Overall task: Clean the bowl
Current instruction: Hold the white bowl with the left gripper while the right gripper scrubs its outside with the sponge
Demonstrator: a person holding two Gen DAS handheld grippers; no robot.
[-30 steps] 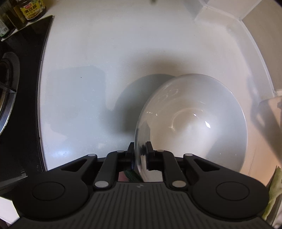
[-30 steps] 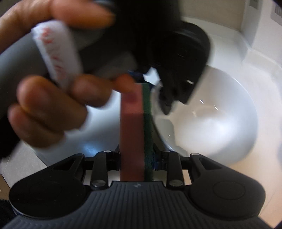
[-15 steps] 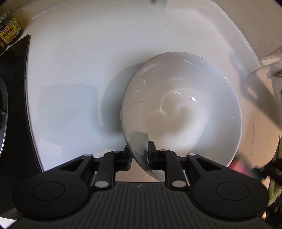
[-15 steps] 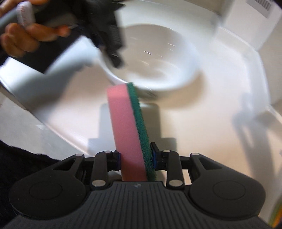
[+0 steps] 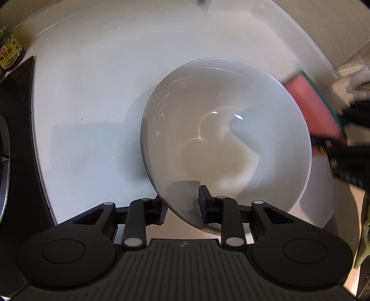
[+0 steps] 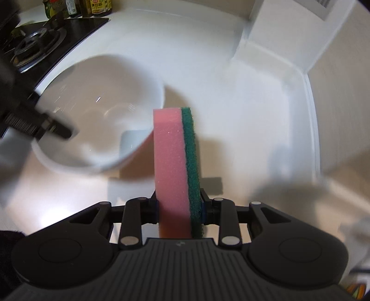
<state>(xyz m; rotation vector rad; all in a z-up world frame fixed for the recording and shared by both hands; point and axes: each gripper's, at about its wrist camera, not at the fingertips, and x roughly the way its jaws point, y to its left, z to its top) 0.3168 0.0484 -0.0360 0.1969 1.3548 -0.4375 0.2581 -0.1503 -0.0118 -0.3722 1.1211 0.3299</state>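
Observation:
A white bowl (image 5: 226, 139) sits on the white counter (image 5: 92, 115). My left gripper (image 5: 181, 205) straddles its near rim, one finger outside the wall and one inside. Its jaws are opening and the pads stand off the rim. In the right wrist view the same bowl (image 6: 99, 111) lies left of centre, with the left gripper (image 6: 41, 125) a dark blur over its left edge. My right gripper (image 6: 179, 206) is shut on a pink sponge with a green scouring side (image 6: 175, 162), held upright just right of the bowl. The sponge (image 5: 312, 104) shows blurred at the bowl's right rim.
A black gas stove (image 5: 16, 139) borders the counter on the left, with a labelled jar (image 5: 9, 53) behind it. Bottles (image 6: 78, 7) stand beyond the stove (image 6: 34, 44). A white backsplash corner (image 6: 277, 34) rises at the back right. Green cloth (image 5: 364, 231) hangs at the right edge.
The left jaws have spread apart off the bowl's rim, and the bowl has gone from tilted to flat. The right gripper has swung the sponge to the bowl's right side.

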